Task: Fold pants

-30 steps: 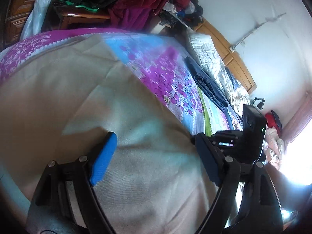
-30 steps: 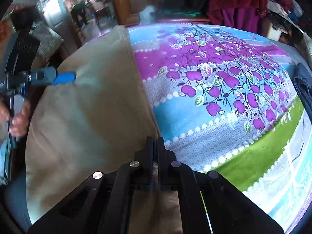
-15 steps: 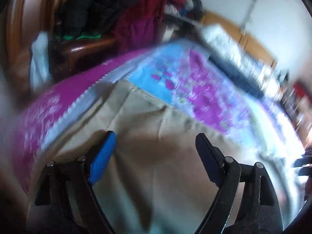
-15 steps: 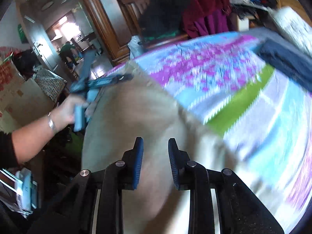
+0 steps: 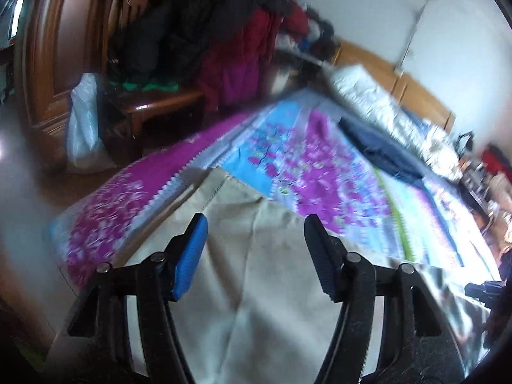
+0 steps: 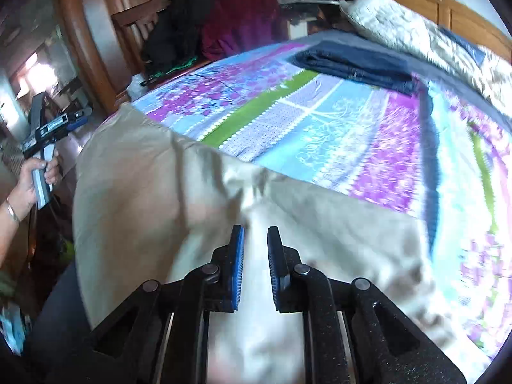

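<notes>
No text, brand, number or sign can be read in either view; the left tool (image 6: 54, 128), seen from the right wrist, carries a pale strip on its body that may hold lettering, but it is too small and blurred to make out.

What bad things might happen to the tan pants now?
1. Both tongs are open, so nothing holds the tan pants; the part near the bed's edge might slip off.
2. The cloth is bunched just ahead of the right tongs, so a crease may get folded in.
3. The left tongs may grab only the top layer.
</notes>
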Motion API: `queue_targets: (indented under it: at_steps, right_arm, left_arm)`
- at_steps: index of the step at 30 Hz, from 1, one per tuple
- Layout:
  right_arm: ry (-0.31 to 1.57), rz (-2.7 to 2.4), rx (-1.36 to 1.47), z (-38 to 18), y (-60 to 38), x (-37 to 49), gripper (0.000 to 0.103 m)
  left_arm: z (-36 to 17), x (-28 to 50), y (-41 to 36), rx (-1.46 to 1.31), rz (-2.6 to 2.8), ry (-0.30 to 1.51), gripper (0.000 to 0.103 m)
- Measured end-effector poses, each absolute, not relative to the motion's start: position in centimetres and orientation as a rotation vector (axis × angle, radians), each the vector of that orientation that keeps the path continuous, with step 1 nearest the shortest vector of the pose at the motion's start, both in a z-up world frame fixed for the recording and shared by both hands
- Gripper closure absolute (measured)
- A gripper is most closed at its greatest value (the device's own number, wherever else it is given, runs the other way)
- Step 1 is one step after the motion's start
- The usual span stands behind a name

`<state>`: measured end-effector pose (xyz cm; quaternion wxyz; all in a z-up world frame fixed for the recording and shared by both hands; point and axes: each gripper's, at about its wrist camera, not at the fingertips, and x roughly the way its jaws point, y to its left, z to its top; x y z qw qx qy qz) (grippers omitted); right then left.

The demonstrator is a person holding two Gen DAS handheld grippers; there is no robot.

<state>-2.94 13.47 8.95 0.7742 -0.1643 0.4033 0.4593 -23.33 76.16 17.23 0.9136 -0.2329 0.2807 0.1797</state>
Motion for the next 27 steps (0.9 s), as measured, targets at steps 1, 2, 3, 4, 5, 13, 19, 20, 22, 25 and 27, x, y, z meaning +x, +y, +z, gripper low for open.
queue_targets:
  at_steps: [1, 2, 3, 4, 5, 13, 19, 20, 22, 25, 27]
  right_arm:
    - [0.863, 0.993, -0.393, 9.6, 11.8, -4.1, 0.084]
    - [0.859, 0.976, -0.431, 10.0, 9.8, -5.0, 0.083]
    - [0.867, 0.930, -0.455, 10.0, 7.7, -5.6, 0.082]
    - [0.894, 0.879, -0.440, 9.8, 5.6, -5.7, 0.082]
    - [0.930, 0.827, -0.399, 9.2, 3.3, -5.6, 0.082]
    - [0.947, 0.594, -0.353, 2.6, 1.7, 2.2, 0.099]
    - [0.900, 0.495, -0.163, 5.2, 0.3, 4.1, 0.100]
    - [0.894, 0.546, -0.126, 5.6, 0.2, 3.4, 0.100]
    - [0.925, 0.607, -0.188, 4.9, 0.6, 1.7, 0.098]
    - [0.965, 0.529, -0.290, 2.6, -1.0, 0.1, 0.097]
    - [0.930, 0.341, -0.309, 3.5, -4.0, -1.5, 0.093]
  left_arm:
    - [17.7, -25.2, 75.5, -0.487, 0.363, 0.561, 0.030]
    - [17.8, -26.7, 74.9, -0.496, 0.358, 0.555, 0.030]
    - [17.5, -28.7, 74.1, -0.513, 0.354, 0.559, 0.030]
    - [17.2, -29.8, 73.6, -0.531, 0.355, 0.570, 0.030]
    - [16.6, -31.0, 73.0, -0.555, 0.360, 0.585, 0.030]
    - [12.5, -34.9, 68.4, -0.833, 0.383, 0.683, 0.032]
    - [16.1, -34.7, 65.7, -0.694, 0.373, 0.689, 0.030]
    - [16.2, -34.7, 65.5, -0.674, 0.372, 0.695, 0.030]
    - [16.2, -34.1, 65.6, -0.654, 0.378, 0.710, 0.030]
    - [15.5, -33.7, 67.1, -0.724, 0.383, 0.668, 0.030]
    - [14.8, -34.3, 68.1, -0.769, 0.405, 0.639, 0.030]
